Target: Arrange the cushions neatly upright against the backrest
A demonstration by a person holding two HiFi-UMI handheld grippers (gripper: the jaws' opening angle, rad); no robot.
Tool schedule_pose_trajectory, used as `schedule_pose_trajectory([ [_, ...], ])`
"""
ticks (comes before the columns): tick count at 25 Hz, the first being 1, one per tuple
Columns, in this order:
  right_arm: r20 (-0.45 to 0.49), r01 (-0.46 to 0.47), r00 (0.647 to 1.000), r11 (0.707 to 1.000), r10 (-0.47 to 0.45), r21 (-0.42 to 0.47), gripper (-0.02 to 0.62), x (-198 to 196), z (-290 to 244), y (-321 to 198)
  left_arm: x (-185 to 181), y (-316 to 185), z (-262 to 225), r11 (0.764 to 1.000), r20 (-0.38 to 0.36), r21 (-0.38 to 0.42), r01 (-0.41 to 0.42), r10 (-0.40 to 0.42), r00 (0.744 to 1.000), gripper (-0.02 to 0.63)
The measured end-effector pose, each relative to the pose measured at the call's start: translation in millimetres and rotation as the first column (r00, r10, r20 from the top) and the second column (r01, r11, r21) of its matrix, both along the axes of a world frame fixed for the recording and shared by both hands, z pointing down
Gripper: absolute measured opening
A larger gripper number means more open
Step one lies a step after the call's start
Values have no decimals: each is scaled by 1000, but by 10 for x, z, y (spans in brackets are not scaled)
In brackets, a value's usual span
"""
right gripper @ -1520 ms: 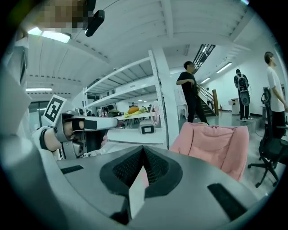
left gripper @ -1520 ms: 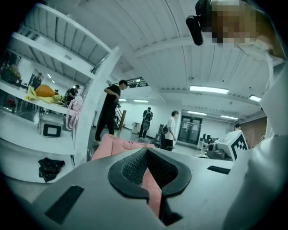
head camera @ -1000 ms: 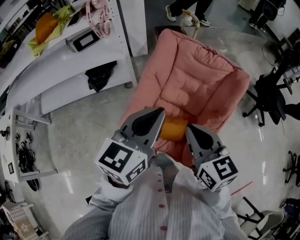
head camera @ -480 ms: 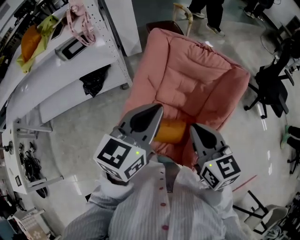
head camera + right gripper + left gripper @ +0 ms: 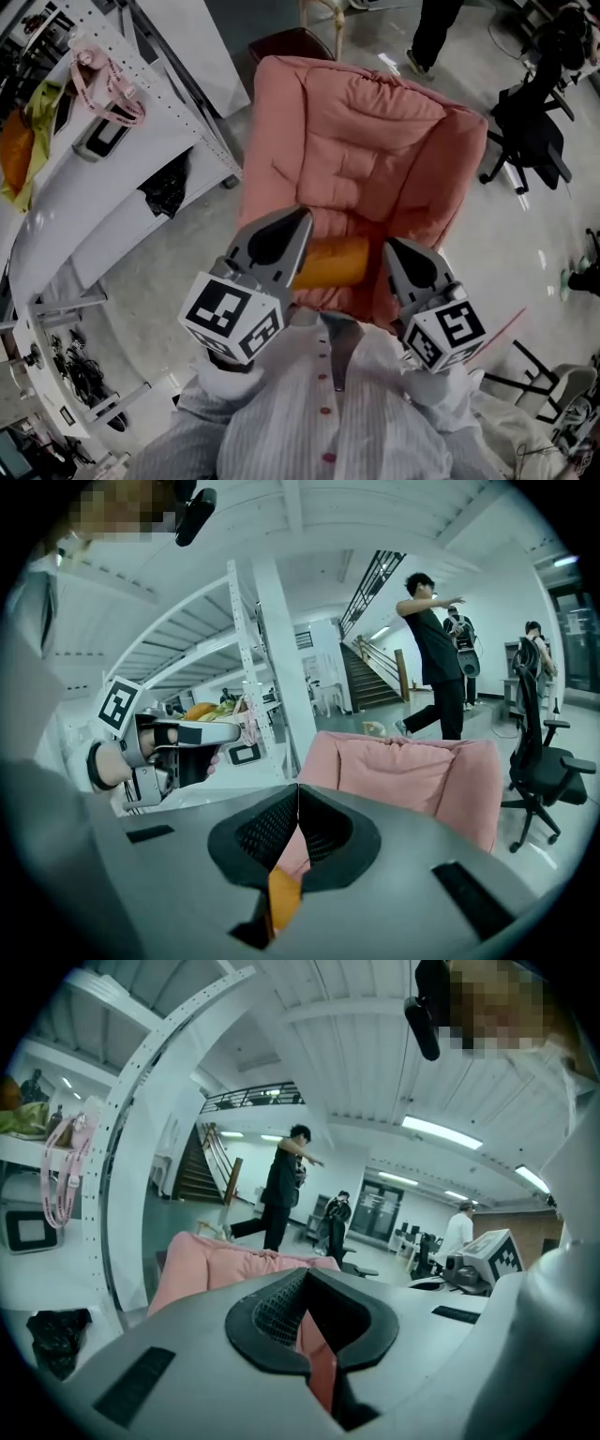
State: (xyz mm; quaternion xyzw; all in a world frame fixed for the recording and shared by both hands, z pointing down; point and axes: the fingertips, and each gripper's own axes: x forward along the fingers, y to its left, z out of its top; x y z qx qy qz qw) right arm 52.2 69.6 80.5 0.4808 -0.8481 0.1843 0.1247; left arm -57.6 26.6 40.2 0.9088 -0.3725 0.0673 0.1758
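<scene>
Both tools are clenched here! The left gripper (image 5: 298, 221) is shut tight with nothing held, and the right gripper (image 5: 394, 248) is closed and empty too. Both are pointed at the pink armchair (image 5: 281, 122). The orange cushion (image 5: 334, 263) is seen lying at the front of the seat, between the two grippers, apart from the backrest (image 5: 361, 94).
</scene>
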Motion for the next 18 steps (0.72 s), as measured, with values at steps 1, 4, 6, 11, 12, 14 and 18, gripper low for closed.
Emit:
schedule_pose_trajectory([
  [1,0,-8,1000,1000,8,-9,13,9,43,-41,-6,-38,58,1000,3,-14,-2,2,1000,9],
  [4,-2,-27,1000,999,27,-38,13,39,195,-149,-17,-127,262,998,24,-56,-14,16,1000,11],
  [6,-7,-38,999,997,38,-60,14,67,315,-210,-31,-171,421,996,41,-83,-21,24,999,11],
  [11,-26,-60,998,993,57,-104,14,161,676,-363,-123,-287,866,988,77,-152,-1,13,997,11],
  [12,-29,-62,998,992,59,-113,14,164,762,-400,-155,-315,972,987,82,-164,5,9,997,11],
  [14,-37,-58,998,989,53,-136,14,164,940,-444,-218,-331,1201,981,92,-194,22,-4,996,11],
  [18,-37,-67,997,981,61,-182,14,224,1300,-466,-301,-279,1635,965,132,-256,62,-28,991,11],
])
